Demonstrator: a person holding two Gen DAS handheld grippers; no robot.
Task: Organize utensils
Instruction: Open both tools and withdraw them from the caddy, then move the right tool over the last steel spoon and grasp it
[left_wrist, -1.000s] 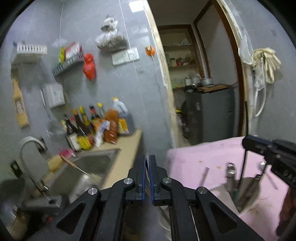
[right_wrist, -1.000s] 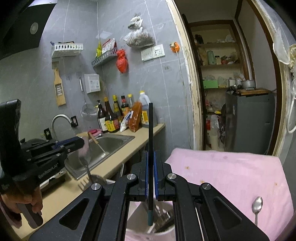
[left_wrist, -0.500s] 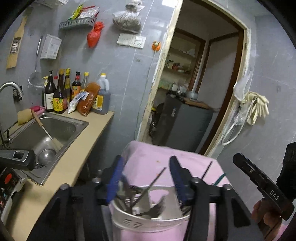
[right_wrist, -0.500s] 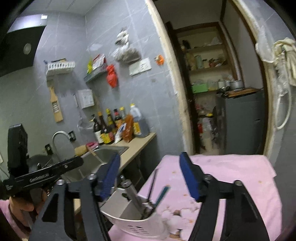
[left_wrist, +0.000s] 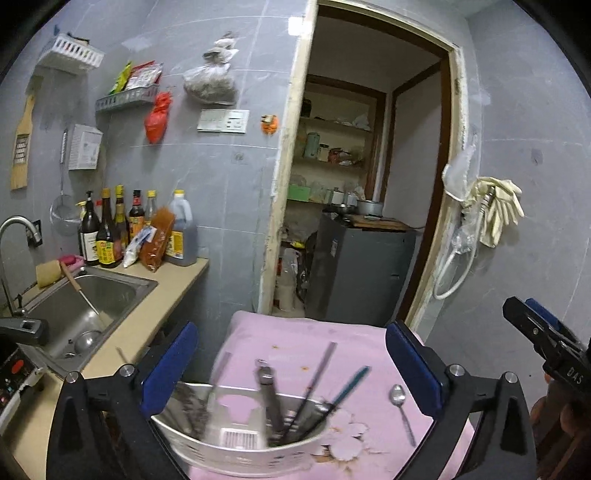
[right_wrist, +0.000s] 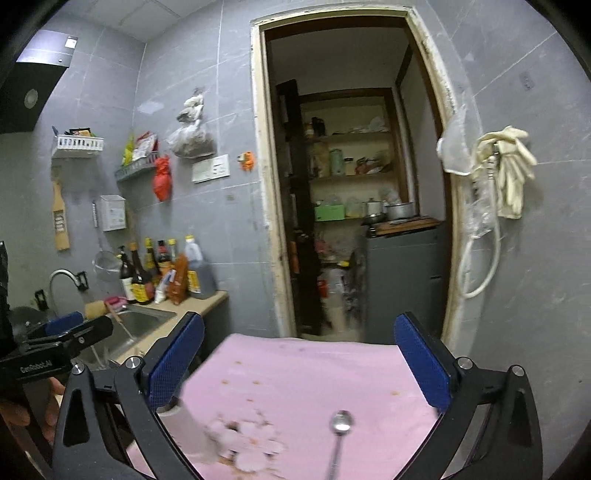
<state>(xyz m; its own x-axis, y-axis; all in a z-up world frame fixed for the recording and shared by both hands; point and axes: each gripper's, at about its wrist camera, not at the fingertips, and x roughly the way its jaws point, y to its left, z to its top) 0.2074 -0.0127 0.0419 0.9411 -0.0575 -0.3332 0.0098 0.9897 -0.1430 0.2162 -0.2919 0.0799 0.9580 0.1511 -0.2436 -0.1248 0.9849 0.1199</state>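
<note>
utensils (left_wrist: 295, 398) mostly sit in the white caddy (left_wrist: 236, 450) at the pink cloth's (left_wrist: 295, 332) near edge, one spoon (right_wrist: 341, 424) loose beside it, left gripper (left_wrist: 291, 362) and right gripper (right_wrist: 299, 354) both opening on nothing, so a sloppy reach could tip the caddy.

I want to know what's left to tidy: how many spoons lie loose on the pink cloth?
1. A single spoon lies on the pink cloth, right of the white utensil holder. More could be hidden below the frame edge.
</note>
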